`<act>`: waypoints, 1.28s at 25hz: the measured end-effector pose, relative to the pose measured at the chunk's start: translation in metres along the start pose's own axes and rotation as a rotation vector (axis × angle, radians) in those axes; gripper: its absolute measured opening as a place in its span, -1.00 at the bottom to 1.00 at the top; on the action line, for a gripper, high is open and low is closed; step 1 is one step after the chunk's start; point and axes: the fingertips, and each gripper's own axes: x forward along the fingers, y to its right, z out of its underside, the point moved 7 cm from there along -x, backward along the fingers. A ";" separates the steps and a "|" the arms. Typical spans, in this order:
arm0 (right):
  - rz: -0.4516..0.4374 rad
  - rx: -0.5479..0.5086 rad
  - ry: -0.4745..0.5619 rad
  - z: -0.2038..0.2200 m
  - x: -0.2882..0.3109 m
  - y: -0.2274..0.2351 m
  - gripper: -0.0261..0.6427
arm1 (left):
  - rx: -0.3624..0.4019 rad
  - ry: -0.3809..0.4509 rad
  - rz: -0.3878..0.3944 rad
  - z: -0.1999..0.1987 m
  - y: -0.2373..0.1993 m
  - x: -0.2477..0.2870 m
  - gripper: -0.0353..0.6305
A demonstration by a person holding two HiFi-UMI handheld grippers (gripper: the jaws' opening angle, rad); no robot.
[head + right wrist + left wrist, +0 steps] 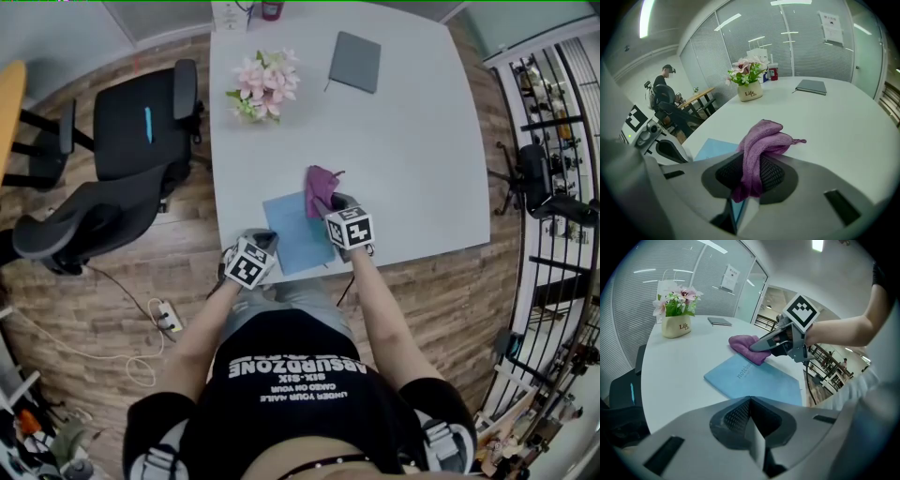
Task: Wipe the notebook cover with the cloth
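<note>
Pinching purple cloth (761,140) in R tongs (749,180), resting it at far edge of blue notebook (295,239), lying near table (422,141) front edge. Holding L tongs (751,404) pressed together, empty, by notebook's near corner. Judging wipe barely begun; most of cover left.

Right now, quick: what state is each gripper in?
left gripper: closed, fingers together, nothing between them.
right gripper: closed on the purple cloth.
</note>
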 end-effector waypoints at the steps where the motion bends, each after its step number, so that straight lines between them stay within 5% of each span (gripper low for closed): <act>1: -0.003 0.001 -0.001 0.001 -0.001 0.000 -0.64 | -0.001 0.000 0.000 0.000 0.000 0.000 -0.84; 32: -0.028 0.112 0.034 0.051 -0.031 -0.008 -0.65 | 0.005 -0.002 0.009 0.000 0.001 0.001 -0.84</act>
